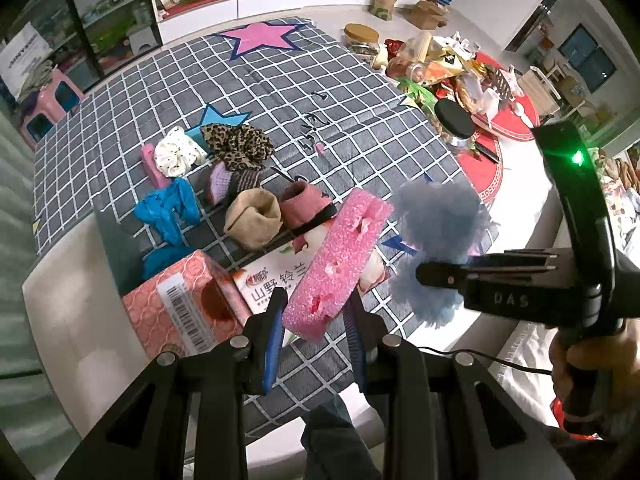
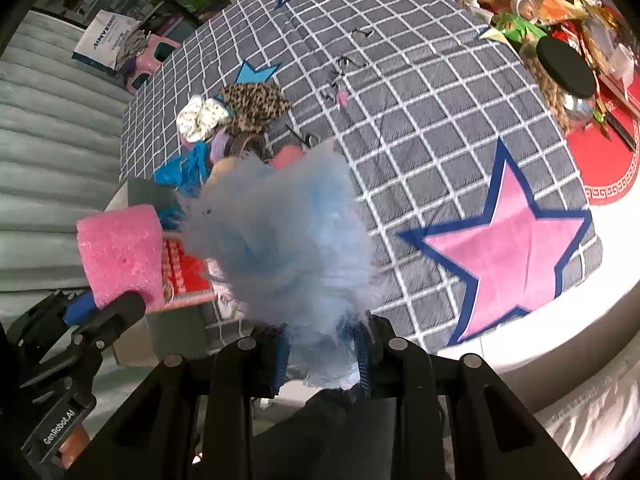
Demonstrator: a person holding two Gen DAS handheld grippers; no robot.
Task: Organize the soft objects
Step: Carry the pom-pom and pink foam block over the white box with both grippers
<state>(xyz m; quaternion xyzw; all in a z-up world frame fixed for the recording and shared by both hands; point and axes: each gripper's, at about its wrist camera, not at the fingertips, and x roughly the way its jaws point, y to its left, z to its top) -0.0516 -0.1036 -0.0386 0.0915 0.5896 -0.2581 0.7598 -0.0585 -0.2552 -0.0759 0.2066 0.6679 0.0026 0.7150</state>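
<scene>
Now pink sponge (image 1: 336, 264) clamped in left hand-held gripper (image 1: 314, 316), above checked cloth (image 1: 360, 80)

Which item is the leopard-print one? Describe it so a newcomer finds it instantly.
Start at the grey checked cloth covering the table and find its small blue star. The leopard-print fabric lies bunched on that star's edge, beside a white dotted scrunchie. It is the only spotted brown-and-black piece in the pile.

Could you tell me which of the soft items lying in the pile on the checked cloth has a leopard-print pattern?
The scrunchie at the back of the pile, beside the white dotted scrunchie; the others there are plain or striped.
</scene>
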